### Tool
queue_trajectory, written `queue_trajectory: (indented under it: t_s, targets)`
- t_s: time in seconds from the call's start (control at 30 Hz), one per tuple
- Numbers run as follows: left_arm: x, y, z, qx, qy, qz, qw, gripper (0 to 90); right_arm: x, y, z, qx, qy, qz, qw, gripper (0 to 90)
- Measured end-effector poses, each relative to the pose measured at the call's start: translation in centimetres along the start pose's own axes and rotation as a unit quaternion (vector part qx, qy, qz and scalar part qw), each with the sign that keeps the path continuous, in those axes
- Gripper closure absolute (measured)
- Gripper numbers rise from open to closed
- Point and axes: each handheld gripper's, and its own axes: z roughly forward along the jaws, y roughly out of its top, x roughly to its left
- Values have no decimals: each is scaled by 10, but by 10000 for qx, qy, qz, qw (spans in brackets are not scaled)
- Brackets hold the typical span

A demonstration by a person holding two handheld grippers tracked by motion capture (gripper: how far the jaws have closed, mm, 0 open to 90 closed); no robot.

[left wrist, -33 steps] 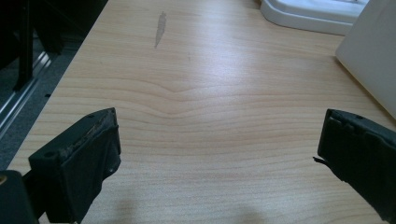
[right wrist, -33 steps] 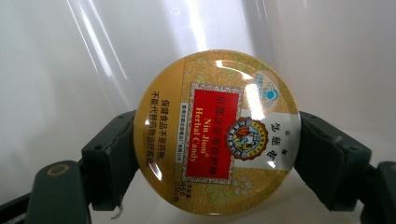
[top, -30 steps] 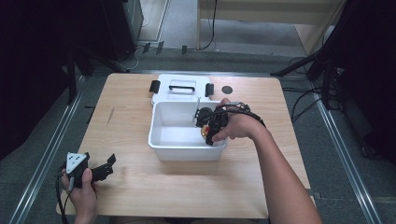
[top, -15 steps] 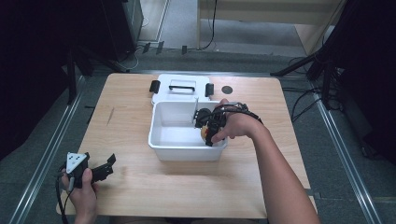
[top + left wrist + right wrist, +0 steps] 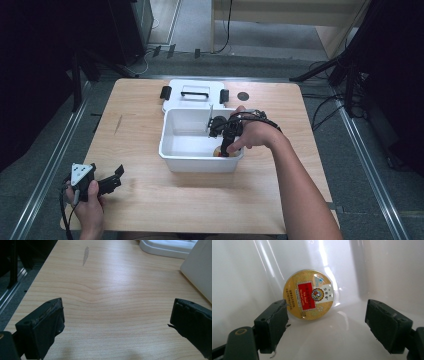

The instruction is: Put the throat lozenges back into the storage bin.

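A round gold tin (image 5: 309, 294) with a red label lies on the floor of the white bin (image 5: 172, 145), near its front right corner, glimpsed as a yellow spot (image 5: 218, 151) from above. My right gripper (image 5: 327, 325) reaches down into the bin and stands open, its jaws apart just short of the tin, nothing held. My left gripper (image 5: 112, 180) rests low over the table's front left corner; in the left gripper view its jaws (image 5: 117, 327) are wide apart over bare wood, open and holding nothing.
The bin's white lid (image 5: 194, 95) with a black handle and black clips lies flat behind the bin. A small dark round mark (image 5: 243, 95) sits on the table at the back right. A grey scuff (image 5: 85, 255) marks the wood ahead of the left gripper.
The right hand has shifted slightly inside the bin, lower towards the front right corner. The left gripper has stayed where it was.
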Motion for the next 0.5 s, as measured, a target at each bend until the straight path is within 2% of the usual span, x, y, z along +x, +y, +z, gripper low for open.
queue_trajectory:
  t_s: [0.3,0.5]
  targets:
    - [0,0,0,2,2,10,10000,0,-3,-7,-22,-292,-116,200,9993,191]
    - [0,0,0,-1,12,21,10000,0,-3,-10,-37,-506,-170,223,9983,190]
